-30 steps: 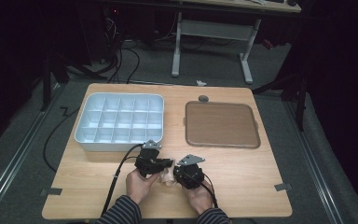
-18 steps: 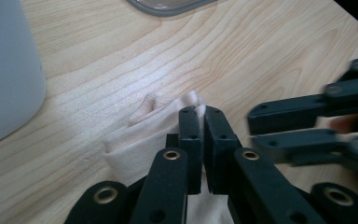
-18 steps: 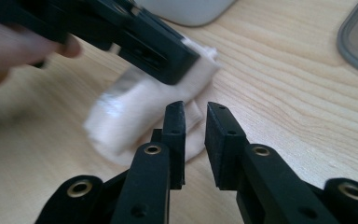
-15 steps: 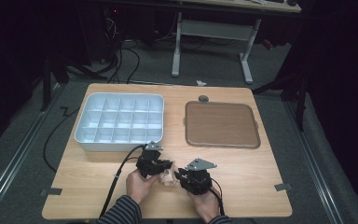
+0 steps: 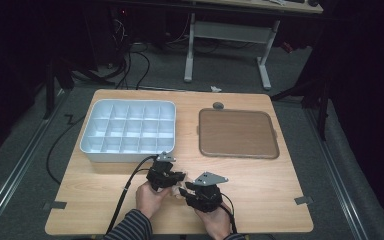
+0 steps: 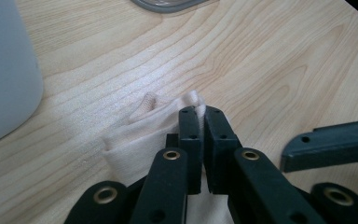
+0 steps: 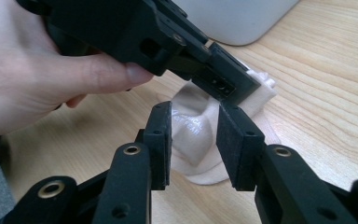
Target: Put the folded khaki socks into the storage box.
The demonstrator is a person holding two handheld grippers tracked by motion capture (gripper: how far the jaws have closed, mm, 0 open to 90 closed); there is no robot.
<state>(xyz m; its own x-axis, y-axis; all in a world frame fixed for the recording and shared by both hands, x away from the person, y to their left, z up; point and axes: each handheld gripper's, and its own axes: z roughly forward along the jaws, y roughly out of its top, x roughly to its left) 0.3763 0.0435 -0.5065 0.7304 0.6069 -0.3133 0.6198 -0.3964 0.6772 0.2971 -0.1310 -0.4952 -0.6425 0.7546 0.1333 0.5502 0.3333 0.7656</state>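
A small beige cloth (image 6: 137, 137) with printed lettering lies bunched on the wooden table near its front edge. My left gripper (image 6: 199, 112) is shut on one edge of it, and in the high view this gripper (image 5: 179, 177) sits just in front of the white tray. My right gripper (image 7: 196, 113) points at the cloth (image 7: 256, 100) from close by. Its jaws have just been opening; the cloth shows between them, but the pads stand clear of it. From above, the right gripper (image 5: 186, 190) is beside the left one. A hand (image 7: 51, 79) holds the left gripper (image 7: 223, 81).
A white compartment tray (image 5: 128, 131) stands at the back left, close behind the left gripper. A flat brown tray (image 5: 237, 133) lies at the back right, with a small grey disc (image 5: 218, 105) behind it. Cables trail off the table's front edge.
My right gripper has drawn a little to the right and up, away from the left one, and its jaws have spread apart. The left gripper and the cloth kept still.
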